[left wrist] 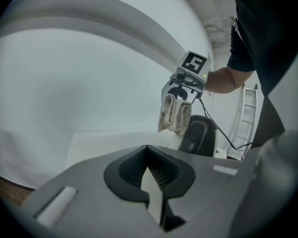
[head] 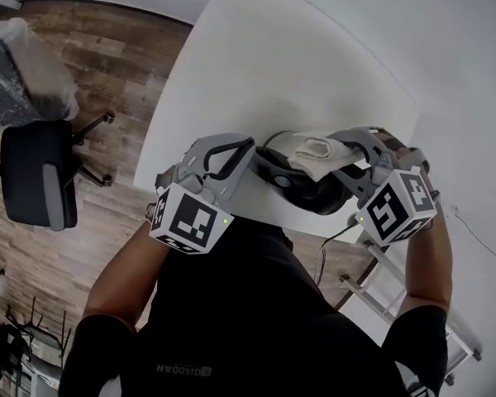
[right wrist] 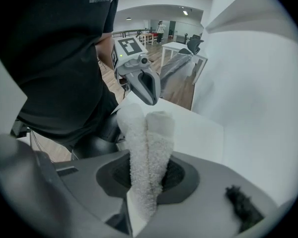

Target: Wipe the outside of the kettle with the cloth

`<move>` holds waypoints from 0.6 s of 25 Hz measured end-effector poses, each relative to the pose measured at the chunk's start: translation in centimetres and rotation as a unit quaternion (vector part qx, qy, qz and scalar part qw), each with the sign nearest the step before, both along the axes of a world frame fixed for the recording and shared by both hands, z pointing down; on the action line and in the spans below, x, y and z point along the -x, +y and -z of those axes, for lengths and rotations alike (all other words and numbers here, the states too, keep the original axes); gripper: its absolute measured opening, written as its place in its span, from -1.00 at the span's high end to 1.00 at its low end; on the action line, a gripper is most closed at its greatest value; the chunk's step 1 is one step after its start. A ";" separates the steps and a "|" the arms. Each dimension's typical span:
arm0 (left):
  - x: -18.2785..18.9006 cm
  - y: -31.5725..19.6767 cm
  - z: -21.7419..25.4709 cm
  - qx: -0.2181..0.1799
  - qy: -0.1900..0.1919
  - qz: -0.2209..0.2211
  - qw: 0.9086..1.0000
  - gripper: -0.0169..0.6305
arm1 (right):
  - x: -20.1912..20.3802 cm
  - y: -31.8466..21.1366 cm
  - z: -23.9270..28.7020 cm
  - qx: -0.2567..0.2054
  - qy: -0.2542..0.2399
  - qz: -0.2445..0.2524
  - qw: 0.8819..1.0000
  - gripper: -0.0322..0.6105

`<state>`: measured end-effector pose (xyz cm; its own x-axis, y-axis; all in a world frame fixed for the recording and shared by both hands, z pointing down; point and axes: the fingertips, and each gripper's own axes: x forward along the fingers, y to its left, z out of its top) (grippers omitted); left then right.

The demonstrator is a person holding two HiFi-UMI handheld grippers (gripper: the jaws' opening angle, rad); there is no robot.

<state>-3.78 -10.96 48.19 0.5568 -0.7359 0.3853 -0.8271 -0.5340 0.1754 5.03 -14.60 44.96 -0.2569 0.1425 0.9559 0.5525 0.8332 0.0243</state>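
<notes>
Head view: the kettle (head: 310, 190) stands at the near edge of the table (head: 256, 73), between both tools.
Right gripper view: the right gripper (right wrist: 145, 182) is clamped on the folded cloth (right wrist: 148, 143). The free end sticks out, I think for rubbing the kettle.
Left gripper view: the left gripper (left wrist: 155, 182) has its jaws together and holds nothing. It is probably there to steady the kettle.

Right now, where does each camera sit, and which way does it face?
Head view: on the person's head, looking down at the white table; black shirt, forearms, grey left tool, grey right tool show.
Left gripper view: on the left tool, facing the right tool; right forearm shows.
Right gripper view: on the right tool, facing the left tool; torso shows.
All share the folded white terry cloth and rounded black kettle.
</notes>
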 end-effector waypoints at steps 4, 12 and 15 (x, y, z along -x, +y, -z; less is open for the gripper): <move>0.2 -0.1 -0.6 0.011 0.008 -0.001 1.000 0.92 | 0.6 0.2 -2.1 0.031 0.043 0.038 0.998 0.61; 1.4 0.0 -2.2 0.015 0.009 0.007 1.000 0.92 | 3.0 0.5 -7.2 0.076 0.104 0.098 0.987 0.61; 1.4 0.3 -2.3 0.017 0.009 0.009 1.000 0.92 | 3.1 0.7 -8.8 0.088 0.122 0.113 0.982 0.61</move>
<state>-5.14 -10.70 50.49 0.5501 -0.7328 0.4004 -0.8334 -0.5121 0.2077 1.97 -13.87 53.76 0.0335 0.3381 0.9405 0.6949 0.6685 -0.2651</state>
